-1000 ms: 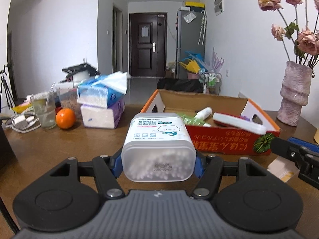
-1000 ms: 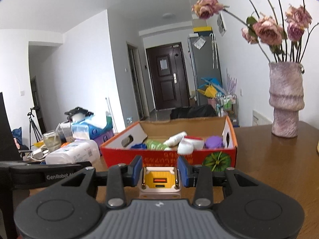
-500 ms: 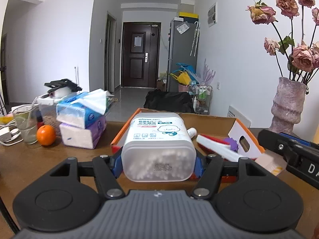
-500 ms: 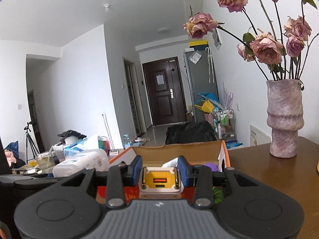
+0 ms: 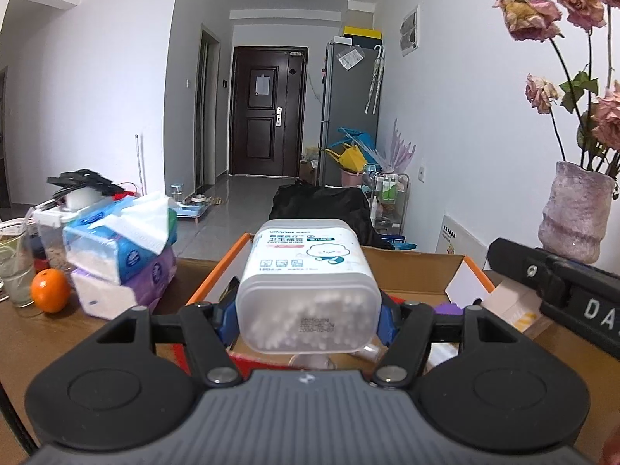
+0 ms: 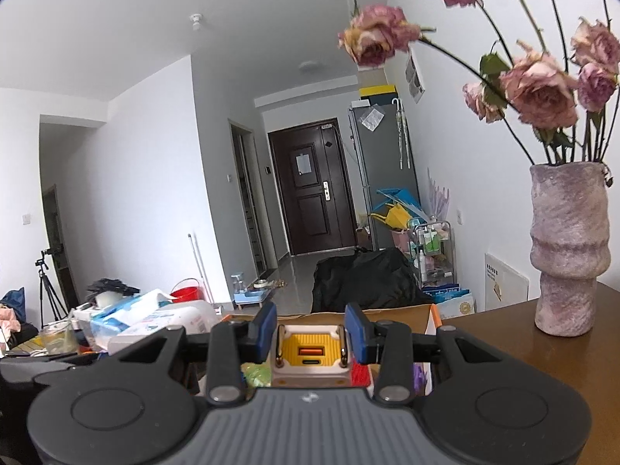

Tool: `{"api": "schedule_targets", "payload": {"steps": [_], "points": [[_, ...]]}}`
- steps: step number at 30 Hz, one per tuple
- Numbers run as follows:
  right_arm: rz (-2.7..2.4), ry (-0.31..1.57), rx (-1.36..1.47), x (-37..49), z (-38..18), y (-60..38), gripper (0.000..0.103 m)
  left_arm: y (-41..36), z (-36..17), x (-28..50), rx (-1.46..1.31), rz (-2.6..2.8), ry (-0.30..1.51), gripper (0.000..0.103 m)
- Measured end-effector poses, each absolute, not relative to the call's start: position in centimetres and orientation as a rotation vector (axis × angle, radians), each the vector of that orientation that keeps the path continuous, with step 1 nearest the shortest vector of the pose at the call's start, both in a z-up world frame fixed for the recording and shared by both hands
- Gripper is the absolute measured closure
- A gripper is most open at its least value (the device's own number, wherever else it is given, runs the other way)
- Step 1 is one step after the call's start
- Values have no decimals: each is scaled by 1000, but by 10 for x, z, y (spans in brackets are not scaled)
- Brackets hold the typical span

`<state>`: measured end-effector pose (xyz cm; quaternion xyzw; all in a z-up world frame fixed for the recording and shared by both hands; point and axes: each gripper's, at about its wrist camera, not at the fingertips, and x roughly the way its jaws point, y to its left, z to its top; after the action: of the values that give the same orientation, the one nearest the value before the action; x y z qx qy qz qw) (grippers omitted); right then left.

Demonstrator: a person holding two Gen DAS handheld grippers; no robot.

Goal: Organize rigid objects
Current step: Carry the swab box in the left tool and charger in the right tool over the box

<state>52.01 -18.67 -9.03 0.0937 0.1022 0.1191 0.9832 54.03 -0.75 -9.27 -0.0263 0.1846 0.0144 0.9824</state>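
Note:
My left gripper (image 5: 308,316) is shut on a translucent white cotton-bud box (image 5: 308,285) with a cloud label, held above the near edge of an orange cardboard box (image 5: 471,271) that holds small items. My right gripper (image 6: 310,335) is shut on a small cream and yellow charger (image 6: 310,352) with gold prongs, over the same cardboard box (image 6: 434,316). The right gripper's black arm (image 5: 558,288) shows at the right of the left wrist view. In the right wrist view the cotton-bud box (image 6: 174,321) lies at the left.
Stacked tissue packs (image 5: 120,255), an orange (image 5: 50,290) and a glass (image 5: 15,275) stand on the brown table's left side. A pink vase (image 6: 567,248) with dried roses stands at the right. A small white box (image 5: 511,304) lies right of the cardboard box.
Both grippers have travelled forward and slightly up with their loads. The cardboard box went from lying ahead of them to lying under the fingers, and the vase looms nearer.

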Motion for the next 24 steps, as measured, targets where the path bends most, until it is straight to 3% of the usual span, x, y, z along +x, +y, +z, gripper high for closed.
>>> {"api": "schedule_targets", "payload": {"steps": [24], "points": [[191, 330, 126, 628, -119, -175, 65, -7, -117, 637, -25, 76, 430, 37]]}}
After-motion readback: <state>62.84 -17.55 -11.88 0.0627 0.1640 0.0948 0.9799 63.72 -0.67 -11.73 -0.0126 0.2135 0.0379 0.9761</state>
